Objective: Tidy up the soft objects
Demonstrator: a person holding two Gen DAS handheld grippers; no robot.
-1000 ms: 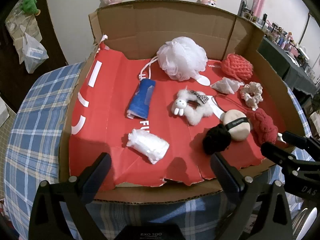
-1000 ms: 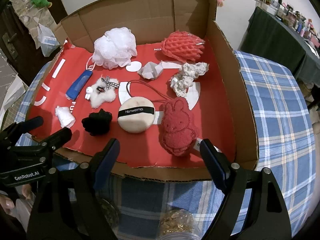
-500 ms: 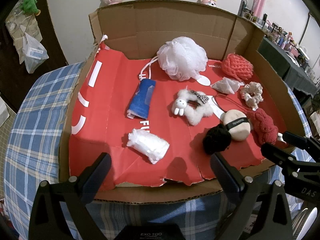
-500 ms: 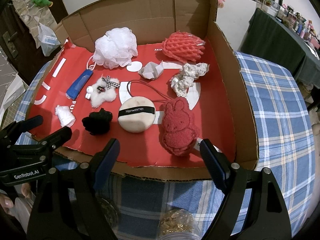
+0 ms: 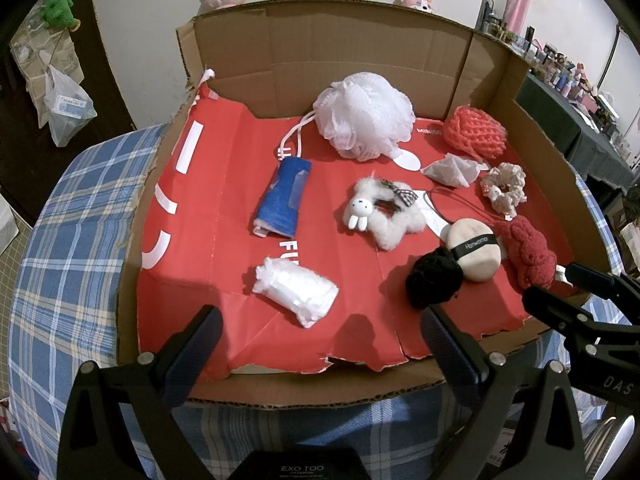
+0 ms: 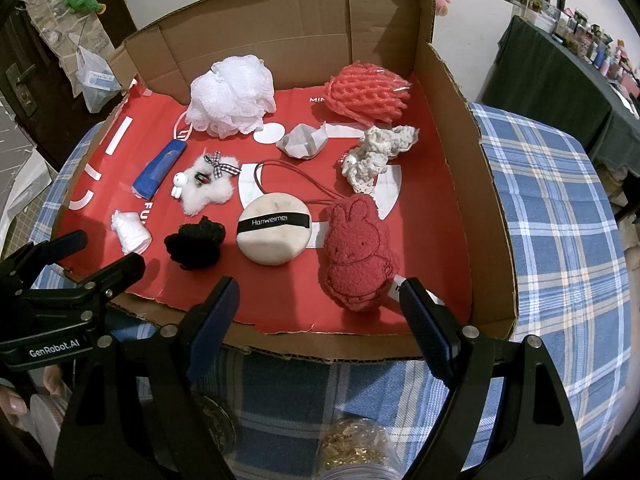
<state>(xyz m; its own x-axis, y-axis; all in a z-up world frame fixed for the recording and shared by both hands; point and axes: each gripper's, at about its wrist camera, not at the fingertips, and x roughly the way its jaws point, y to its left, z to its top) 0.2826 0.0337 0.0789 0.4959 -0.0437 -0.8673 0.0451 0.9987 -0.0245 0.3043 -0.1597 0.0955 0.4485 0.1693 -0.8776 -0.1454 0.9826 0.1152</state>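
A checked-cloth counter [image 6: 560, 200] carries an open cardboard box [image 6: 452, 128] lined in red. Inside, from big to small, lie a white bath pouf [image 6: 232, 96], red rabbit plush [image 6: 358, 250], cream powder puff [image 6: 274, 232] and black pompom [image 6: 196, 242]. The left tool [image 5: 320, 330] and right tool [image 6: 320, 296] hang at the box's near edge, jaws apart and empty. A jar below the right tool is cut off.

Nothing has changed: both tongs and every soft object stayed in place.
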